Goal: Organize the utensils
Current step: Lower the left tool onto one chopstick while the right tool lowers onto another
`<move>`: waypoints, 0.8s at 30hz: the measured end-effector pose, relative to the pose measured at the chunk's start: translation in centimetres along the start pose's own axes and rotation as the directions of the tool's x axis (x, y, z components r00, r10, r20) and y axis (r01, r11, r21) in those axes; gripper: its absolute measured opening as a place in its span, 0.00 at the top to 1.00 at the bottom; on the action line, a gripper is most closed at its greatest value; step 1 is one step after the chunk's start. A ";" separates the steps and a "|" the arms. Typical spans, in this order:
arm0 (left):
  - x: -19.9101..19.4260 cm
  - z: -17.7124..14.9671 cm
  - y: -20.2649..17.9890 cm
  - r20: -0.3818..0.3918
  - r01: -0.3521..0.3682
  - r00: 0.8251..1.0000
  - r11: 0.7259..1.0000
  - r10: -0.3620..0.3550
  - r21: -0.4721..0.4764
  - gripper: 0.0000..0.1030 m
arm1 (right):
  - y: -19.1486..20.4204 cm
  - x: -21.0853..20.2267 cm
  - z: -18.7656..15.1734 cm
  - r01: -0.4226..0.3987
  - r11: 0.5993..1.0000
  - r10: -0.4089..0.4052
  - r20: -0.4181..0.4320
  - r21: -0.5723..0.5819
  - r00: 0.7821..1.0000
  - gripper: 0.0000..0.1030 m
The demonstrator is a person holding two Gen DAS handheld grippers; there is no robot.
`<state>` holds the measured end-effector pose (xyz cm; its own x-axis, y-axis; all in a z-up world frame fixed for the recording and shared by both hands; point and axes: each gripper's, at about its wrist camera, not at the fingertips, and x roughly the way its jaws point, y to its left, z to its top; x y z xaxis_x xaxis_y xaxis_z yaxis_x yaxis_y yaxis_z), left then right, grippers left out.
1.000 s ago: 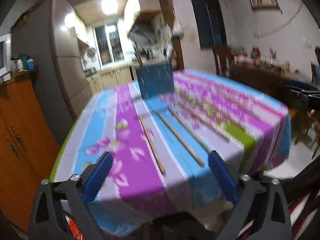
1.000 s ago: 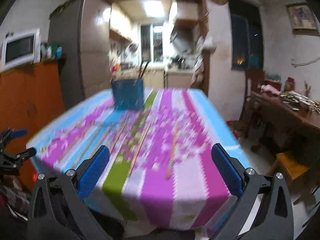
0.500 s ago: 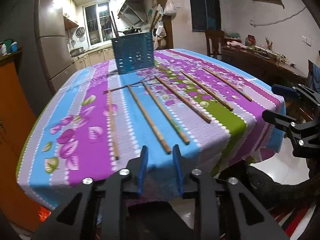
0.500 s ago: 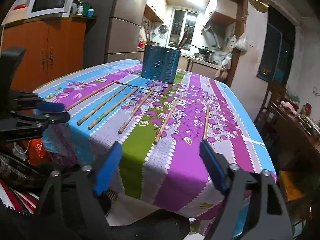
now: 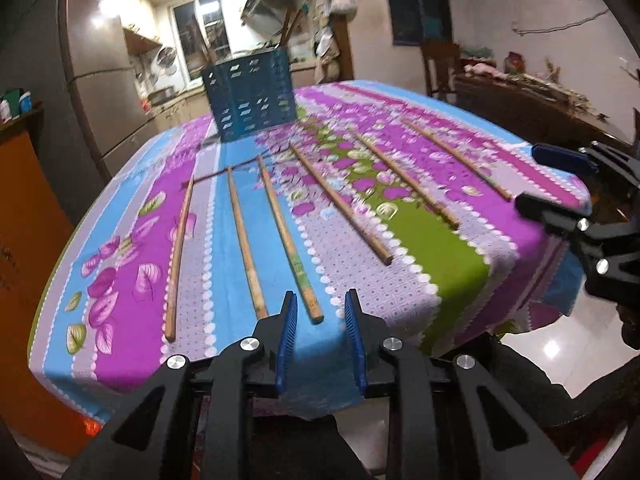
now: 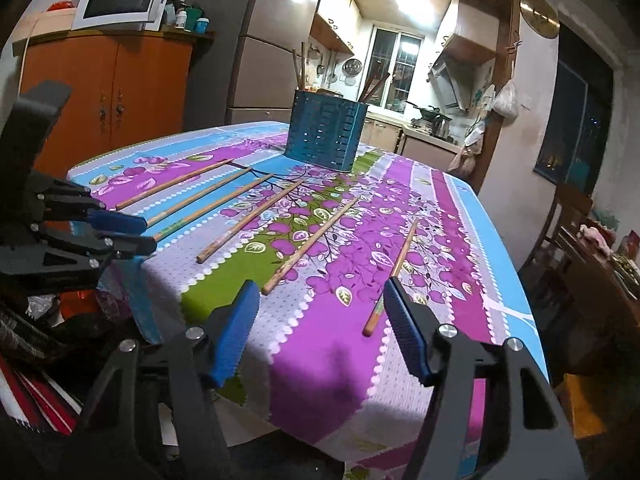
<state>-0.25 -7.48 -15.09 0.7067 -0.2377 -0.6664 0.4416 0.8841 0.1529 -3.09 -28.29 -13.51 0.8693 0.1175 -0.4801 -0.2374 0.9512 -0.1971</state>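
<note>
Several wooden chopsticks lie side by side on the flowered striped tablecloth. A blue perforated holder stands at the far end with a few sticks upright in it. My left gripper hangs at the table's near edge, its jaws a narrow gap apart. The near end of the third chopstick shows in that gap, untouched. My right gripper is at the near edge too, its jaws wide apart and closing. The rightmost chopstick ends just inside its right finger. Neither holds anything.
An orange cabinet with a microwave on top stands left of the table, a fridge behind it. A chair and a cluttered wooden side table stand to the right. The cloth hangs over the near table edge.
The left jaws went from wide apart to a narrow gap, and that gripper came forward and down to the table edge. The right jaws narrowed, and that gripper sank and rolled.
</note>
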 end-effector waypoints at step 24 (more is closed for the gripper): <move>-0.3 -1.1 0.9 0.087 0.028 0.996 0.999 -0.024 -0.042 0.92 | 3.7 -0.1 0.5 -0.019 0.998 0.018 0.012 0.063 1.000 0.77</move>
<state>-0.67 -6.12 -15.51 0.7410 -0.2932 -0.6041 0.4379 0.8930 0.1038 -3.83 -24.64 -13.73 0.8701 0.1380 -0.4732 -0.2257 0.9650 -0.1334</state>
